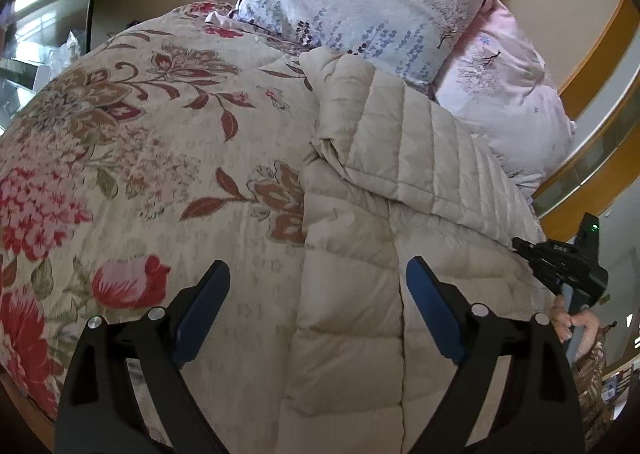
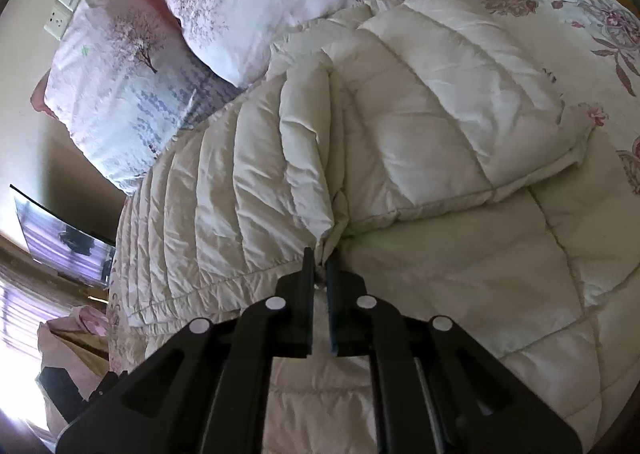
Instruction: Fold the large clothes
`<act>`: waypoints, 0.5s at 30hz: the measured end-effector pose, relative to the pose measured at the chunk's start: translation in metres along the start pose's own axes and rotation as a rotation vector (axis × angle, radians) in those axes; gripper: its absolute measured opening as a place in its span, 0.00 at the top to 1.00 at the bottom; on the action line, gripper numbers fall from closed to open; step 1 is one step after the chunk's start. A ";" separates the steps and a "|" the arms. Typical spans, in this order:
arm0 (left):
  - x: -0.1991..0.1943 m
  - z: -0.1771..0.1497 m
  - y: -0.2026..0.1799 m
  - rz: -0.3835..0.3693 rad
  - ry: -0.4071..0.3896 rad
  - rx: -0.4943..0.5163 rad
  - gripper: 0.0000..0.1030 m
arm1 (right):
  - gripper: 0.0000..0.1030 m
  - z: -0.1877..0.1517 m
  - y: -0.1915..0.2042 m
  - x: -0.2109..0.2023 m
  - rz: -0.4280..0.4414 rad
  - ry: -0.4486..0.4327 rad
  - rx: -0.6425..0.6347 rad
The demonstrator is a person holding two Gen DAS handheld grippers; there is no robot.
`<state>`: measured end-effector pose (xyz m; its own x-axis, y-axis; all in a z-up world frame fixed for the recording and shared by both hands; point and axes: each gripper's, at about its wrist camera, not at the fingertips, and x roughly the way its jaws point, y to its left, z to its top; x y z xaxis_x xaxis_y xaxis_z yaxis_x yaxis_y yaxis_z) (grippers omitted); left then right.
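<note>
A cream quilted down jacket [image 1: 360, 238] lies on a floral bedspread [image 1: 132, 158]. My left gripper [image 1: 318, 294] is open above the jacket's left part, holding nothing. The right gripper's body [image 1: 568, 266] shows at the right edge of the left wrist view. In the right wrist view my right gripper [image 2: 320, 260] is shut on a bunched fold of the jacket [image 2: 400, 134], where a folded-over sleeve or panel meets the ribbed side. The pinched bit of fabric is mostly hidden between the fingers.
Two pale floral pillows [image 1: 360, 2] [image 2: 132, 66] lie beyond the jacket at the head of the bed. A wooden bed frame [image 1: 596, 54] curves at the right. A wall socket [image 2: 66, 2] and a window [image 2: 20, 318] are at the left.
</note>
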<state>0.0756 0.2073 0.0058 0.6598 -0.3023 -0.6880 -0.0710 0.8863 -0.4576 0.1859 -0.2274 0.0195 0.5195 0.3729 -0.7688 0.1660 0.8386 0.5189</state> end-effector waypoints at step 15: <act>-0.021 -0.036 -0.002 -0.108 0.040 0.007 0.21 | 0.39 -0.018 -0.035 -0.074 0.051 -0.033 -0.076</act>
<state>0.0352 0.1993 0.0010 0.6328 -0.4098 -0.6569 0.0045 0.8503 -0.5262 0.1265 -0.2770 0.0522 0.5536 0.4036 -0.7285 0.0749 0.8471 0.5262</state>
